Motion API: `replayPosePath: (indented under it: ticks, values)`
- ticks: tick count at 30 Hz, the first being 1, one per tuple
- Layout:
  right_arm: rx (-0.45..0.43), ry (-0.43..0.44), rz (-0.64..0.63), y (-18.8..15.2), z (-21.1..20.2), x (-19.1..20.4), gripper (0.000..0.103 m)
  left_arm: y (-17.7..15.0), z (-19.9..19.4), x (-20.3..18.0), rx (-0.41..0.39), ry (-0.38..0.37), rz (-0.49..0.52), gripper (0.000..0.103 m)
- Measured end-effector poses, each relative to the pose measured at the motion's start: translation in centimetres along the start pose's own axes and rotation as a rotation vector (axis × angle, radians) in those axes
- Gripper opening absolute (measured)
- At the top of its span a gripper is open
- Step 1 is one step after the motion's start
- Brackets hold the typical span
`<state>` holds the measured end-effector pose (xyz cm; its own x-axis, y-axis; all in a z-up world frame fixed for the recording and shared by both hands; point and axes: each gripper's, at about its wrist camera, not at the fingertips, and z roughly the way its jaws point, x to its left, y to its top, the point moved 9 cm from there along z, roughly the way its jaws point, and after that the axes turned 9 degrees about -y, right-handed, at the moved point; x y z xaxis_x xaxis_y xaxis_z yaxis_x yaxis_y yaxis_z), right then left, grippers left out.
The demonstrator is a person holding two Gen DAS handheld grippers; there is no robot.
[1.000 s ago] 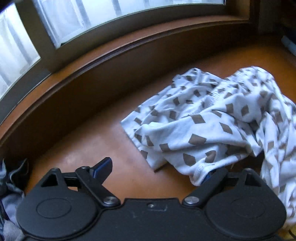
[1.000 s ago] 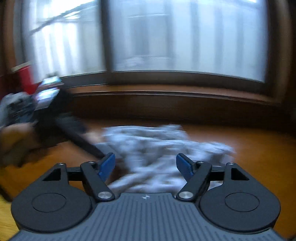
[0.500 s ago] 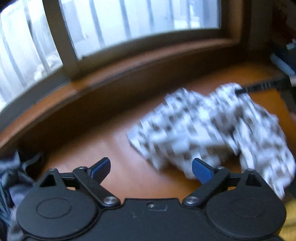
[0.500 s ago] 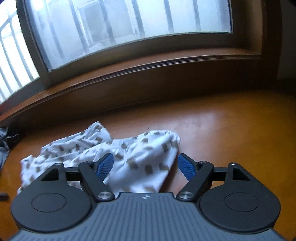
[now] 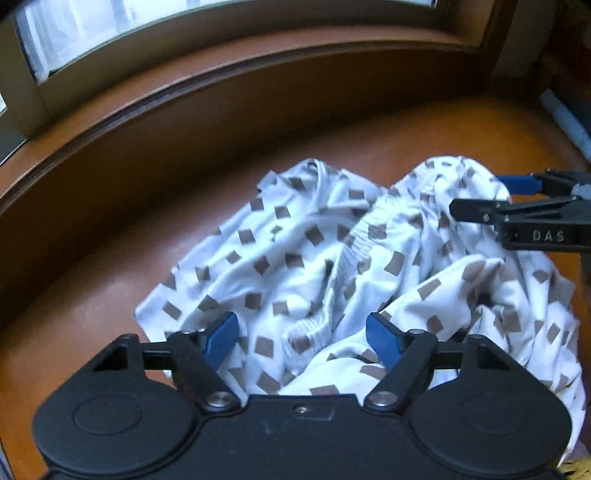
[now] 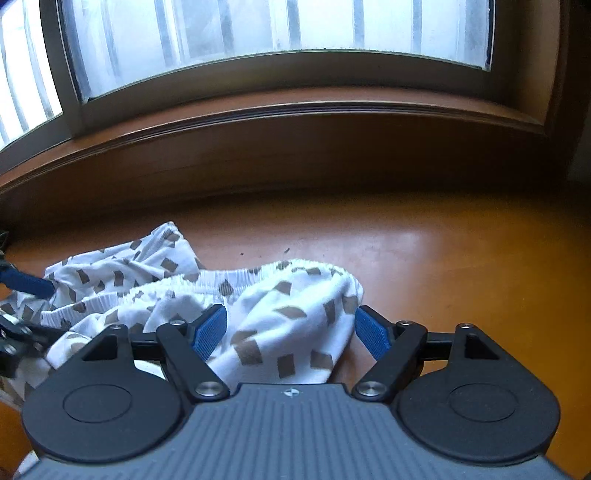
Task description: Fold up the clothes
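A crumpled white garment with brown squares (image 5: 295, 266) and an elastic waistband (image 6: 236, 277) lies on the orange-brown wooden surface (image 6: 443, 251). My left gripper (image 5: 303, 339) hovers low over the garment's near folds. Its jaws are closing with cloth between the blue pads (image 5: 221, 338), and the pads are not pressing on it. My right gripper (image 6: 291, 330) stands open astride the garment's right end, with cloth between its fingers but not gripped. The right gripper (image 5: 495, 199) also shows at the far right of the left wrist view, and the left gripper (image 6: 22, 306) shows at the left edge of the right wrist view.
A raised dark wooden sill (image 6: 295, 122) runs along the back under a bright window (image 6: 277, 33). Bare wood stretches to the right of the garment (image 6: 480, 280). Pale objects (image 5: 561, 118) lie at the far right edge in the left wrist view.
The left gripper has swung in over the garment and its jaws have narrowed. The right gripper came down over the garment's waistband end and has held there since.
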<state>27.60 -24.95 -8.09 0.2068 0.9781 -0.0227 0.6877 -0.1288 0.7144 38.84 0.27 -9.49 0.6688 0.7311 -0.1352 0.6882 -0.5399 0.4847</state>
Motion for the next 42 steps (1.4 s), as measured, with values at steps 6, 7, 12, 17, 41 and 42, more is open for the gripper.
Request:
replayPosePath:
  ticks: [6, 7, 12, 17, 41, 42]
  values:
    - [0.010, 0.046, 0.041, -0.8, 0.4, 0.0, 0.019, -0.5, -0.8, 0.1, -0.066, -0.005, -0.066, 0.020]
    - [-0.005, 0.058, 0.066, -0.6, -0.1, 0.0, 0.011, -0.4, -1.7, 0.2, -0.096, -0.014, -0.085, 0.019]
    - [-0.192, 0.185, 0.205, 2.0, -6.1, -0.5, 0.008, 1.7, -7.0, 0.8, -0.265, 0.075, -0.088, 0.016]
    - [-0.439, 0.269, 0.263, 6.2, -14.8, -2.4, 0.008, 5.9, -15.1, -0.2, -0.493, 0.158, -0.018, 0.015]
    - [-0.052, 0.028, -0.195, -6.8, -10.5, -10.8, 0.078, 4.5, -3.2, -8.5, -0.247, 0.168, 0.164, 0.060]
    - [-0.059, 0.028, -0.158, -7.2, -10.6, -11.2, 0.078, 4.9, -2.8, -8.8, -0.242, 0.166, 0.184, 0.062]
